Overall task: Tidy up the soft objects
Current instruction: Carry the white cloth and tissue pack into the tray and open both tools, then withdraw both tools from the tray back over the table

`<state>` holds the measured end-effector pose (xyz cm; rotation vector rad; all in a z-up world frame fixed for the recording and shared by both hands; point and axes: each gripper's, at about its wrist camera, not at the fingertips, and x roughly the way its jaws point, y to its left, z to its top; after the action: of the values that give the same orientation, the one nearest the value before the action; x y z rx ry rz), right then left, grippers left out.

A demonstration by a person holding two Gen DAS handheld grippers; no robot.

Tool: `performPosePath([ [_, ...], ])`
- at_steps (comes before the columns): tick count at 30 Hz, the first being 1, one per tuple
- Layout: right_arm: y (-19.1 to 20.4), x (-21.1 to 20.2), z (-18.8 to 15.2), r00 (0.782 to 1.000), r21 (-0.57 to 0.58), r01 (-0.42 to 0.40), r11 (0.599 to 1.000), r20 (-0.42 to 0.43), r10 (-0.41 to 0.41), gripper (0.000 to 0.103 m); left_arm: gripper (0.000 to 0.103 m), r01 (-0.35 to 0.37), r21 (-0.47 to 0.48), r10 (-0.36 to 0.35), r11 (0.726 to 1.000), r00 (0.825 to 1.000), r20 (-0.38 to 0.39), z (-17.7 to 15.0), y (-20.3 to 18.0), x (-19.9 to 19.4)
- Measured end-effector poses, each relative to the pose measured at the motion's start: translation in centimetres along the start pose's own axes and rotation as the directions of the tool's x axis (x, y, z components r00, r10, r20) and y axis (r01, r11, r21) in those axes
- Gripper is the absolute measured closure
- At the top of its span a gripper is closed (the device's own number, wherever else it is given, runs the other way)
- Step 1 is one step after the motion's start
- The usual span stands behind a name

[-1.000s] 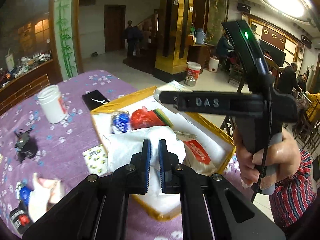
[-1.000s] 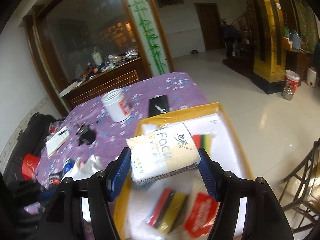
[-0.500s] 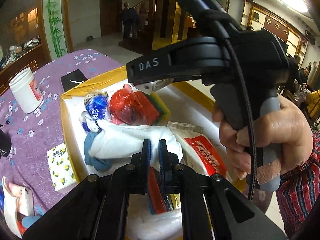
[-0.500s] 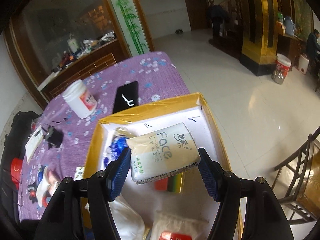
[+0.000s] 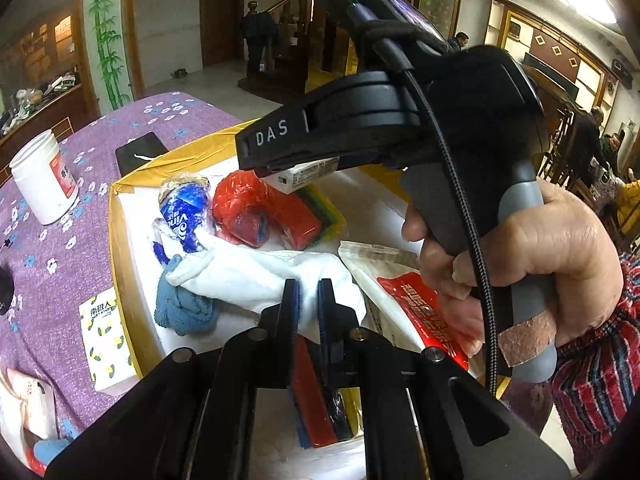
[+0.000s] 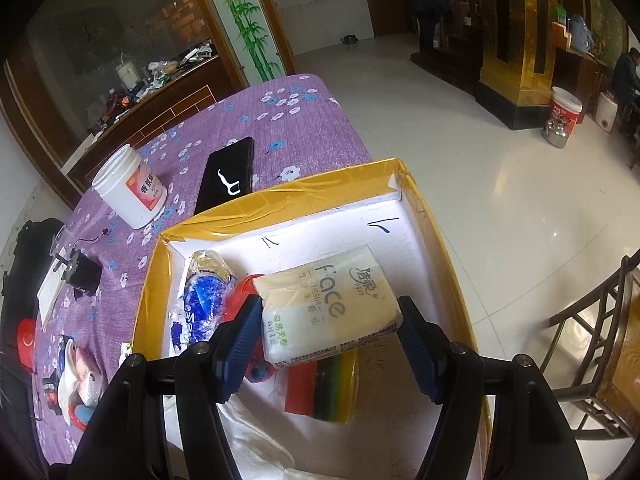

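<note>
A white box with a yellow rim (image 6: pixel 280 200) holds soft items. My right gripper (image 6: pixel 328 306) has a cream tissue pack (image 6: pixel 332 300) between its pads, low over the red bag and a striped sponge stack (image 6: pixel 332 384). Its jaws are opening, and both pads still touch the pack. In the left wrist view a hand (image 5: pixel 520 260) holds that gripper above the box (image 5: pixel 116 240). My left gripper (image 5: pixel 308 292) is shut with nothing in it, over a white cloth (image 5: pixel 256 276). Nearby lie a blue cloth (image 5: pixel 180 308), a blue-and-white packet (image 5: pixel 184 208), a red bag (image 5: pixel 248 208) and a red-labelled pouch (image 5: pixel 404 304).
On the purple flowered tablecloth beside the box stand a white jar (image 6: pixel 130 190) and a black phone (image 6: pixel 228 176). A small patterned packet (image 5: pixel 102 332) lies against the box's left wall. A wooden chair (image 6: pixel 592 340) is off to the right, past the table edge.
The right gripper has come down into the box with the tissue pack, which now sits lower over the red bag and sponges. The left gripper dropped closer to the white cloth, then held still.
</note>
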<state>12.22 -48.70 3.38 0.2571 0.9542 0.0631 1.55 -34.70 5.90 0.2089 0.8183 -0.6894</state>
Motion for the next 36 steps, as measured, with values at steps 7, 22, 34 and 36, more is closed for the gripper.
performPosePath([
  [7, 0.0, -0.1, 0.1, 1.0, -0.008, 0.004, 1.0, -0.001, -0.004, 0.031, 0.085, 0.002, -0.024, -0.003, 1.0, 1.0, -0.012, 0.3, 0.4, 0.2],
  [22, 0.3, -3.9, -0.5, 0.997, -0.007, -0.045, 0.999, 0.059, 0.045, 0.028, 0.08, 0.015, -0.016, -0.015, 1.0, 1.0, 0.013, 0.1, 0.3, -2.0],
  [34, 3.4, -9.4, -4.7, 0.976, -0.036, -0.166, 0.985, 0.134, 0.169, 0.028, 0.08, -0.086, -0.009, 0.086, 0.996, 0.991, 0.099, -3.1, 2.6, -7.8],
  [36, 4.4, -10.1, -5.7, 0.972, -0.051, -0.182, 0.982, 0.143, 0.188, 0.027, 0.08, -0.102, -0.019, 0.103, 0.995, 0.988, 0.115, -4.2, 3.6, -9.3],
])
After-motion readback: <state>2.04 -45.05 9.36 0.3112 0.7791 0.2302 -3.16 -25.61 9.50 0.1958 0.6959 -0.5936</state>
